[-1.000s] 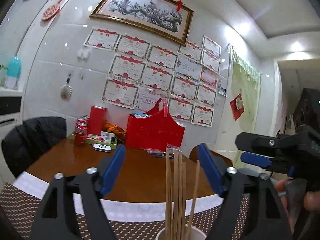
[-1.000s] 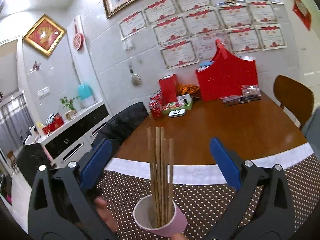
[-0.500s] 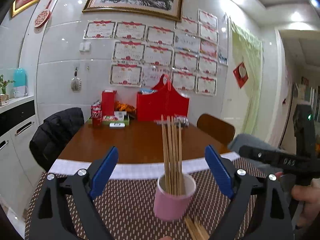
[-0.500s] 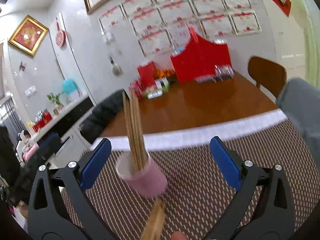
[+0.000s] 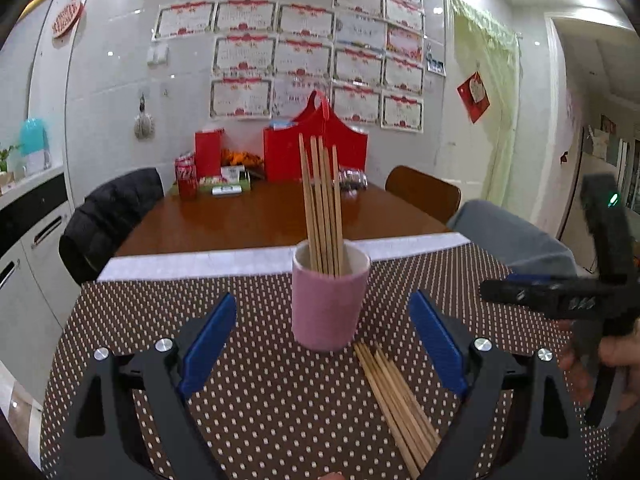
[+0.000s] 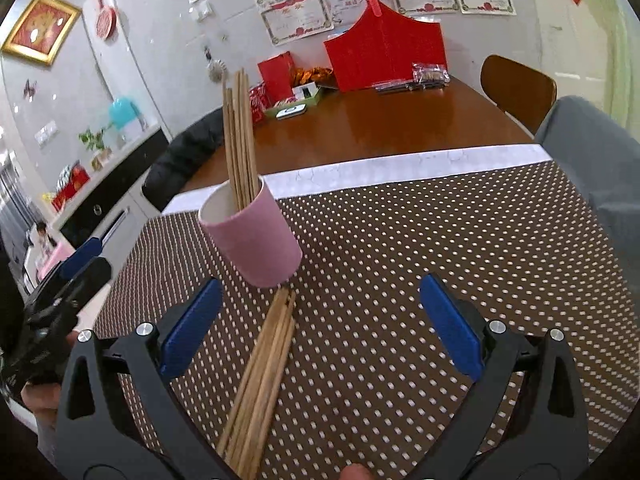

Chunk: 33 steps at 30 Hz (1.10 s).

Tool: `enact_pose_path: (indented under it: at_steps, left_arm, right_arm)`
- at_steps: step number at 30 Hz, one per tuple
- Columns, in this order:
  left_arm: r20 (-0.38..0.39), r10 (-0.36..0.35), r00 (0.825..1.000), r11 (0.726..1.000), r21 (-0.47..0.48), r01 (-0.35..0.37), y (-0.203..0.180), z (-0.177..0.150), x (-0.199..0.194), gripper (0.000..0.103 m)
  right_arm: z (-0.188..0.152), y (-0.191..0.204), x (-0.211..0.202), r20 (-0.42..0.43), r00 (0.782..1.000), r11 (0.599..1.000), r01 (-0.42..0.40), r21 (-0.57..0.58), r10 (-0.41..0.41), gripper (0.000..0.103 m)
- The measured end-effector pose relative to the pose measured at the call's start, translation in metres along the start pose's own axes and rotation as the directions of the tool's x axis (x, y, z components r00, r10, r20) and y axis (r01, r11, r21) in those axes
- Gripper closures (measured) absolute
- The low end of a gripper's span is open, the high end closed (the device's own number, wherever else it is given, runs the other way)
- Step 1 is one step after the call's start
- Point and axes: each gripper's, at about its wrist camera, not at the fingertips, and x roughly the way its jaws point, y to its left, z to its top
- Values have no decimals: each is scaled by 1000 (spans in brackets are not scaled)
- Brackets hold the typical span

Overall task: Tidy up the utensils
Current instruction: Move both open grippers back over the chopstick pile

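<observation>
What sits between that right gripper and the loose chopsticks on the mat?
Nothing visible: the loose chopsticks lie on the dotted mat, partly between the open right gripper fingers, tips against the pink cup.

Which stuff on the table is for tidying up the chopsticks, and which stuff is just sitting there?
For the job:
pink cup
chopsticks standing in it
loose chopsticks on the dotted mat
left tool, open
right tool, open

Just sitting there:
red bag
red box
soda cans
snack packet

White tiled wall (image 5: 108, 80) hung with certificates (image 5: 244, 54) behind a wooden table (image 5: 260, 216).
</observation>
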Motion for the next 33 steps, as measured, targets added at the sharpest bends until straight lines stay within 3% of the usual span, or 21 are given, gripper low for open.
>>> enact_pose_path:
  at_steps: [6, 9, 14, 21, 27, 33]
  left_arm:
    - [-49, -18, 999, 1000, -3, 18, 1, -18, 9, 16]
    - [-133, -27, 991, 1000, 3, 28, 2, -29, 23, 16]
    - [-336, -17, 942, 1000, -1, 18, 8, -52, 51, 16]
    - [-407, -71, 910, 997, -1, 78, -11, -68, 62, 16]
    - [-501, 3, 866, 993, 104, 57, -35, -87, 76, 16]
    - [-504, 11, 864, 995, 91, 40, -37, -90, 76, 16]
  right_arm:
    - [-17, -2, 3, 1, 1000, 1000, 1, 12, -1, 6]
    - [-29, -6, 20, -44, 999, 999, 11, 37, -9, 6]
    - [-41, -6, 35, -105, 994, 999, 31, 11, -29, 6]
    - [-42, -13, 38, -120, 992, 999, 46, 25, -43, 6]
    - [-42, -23, 38, -129, 990, 997, 67, 49, -60, 6]
    - [-43, -21, 40, -147, 987, 997, 73, 24, -69, 6]
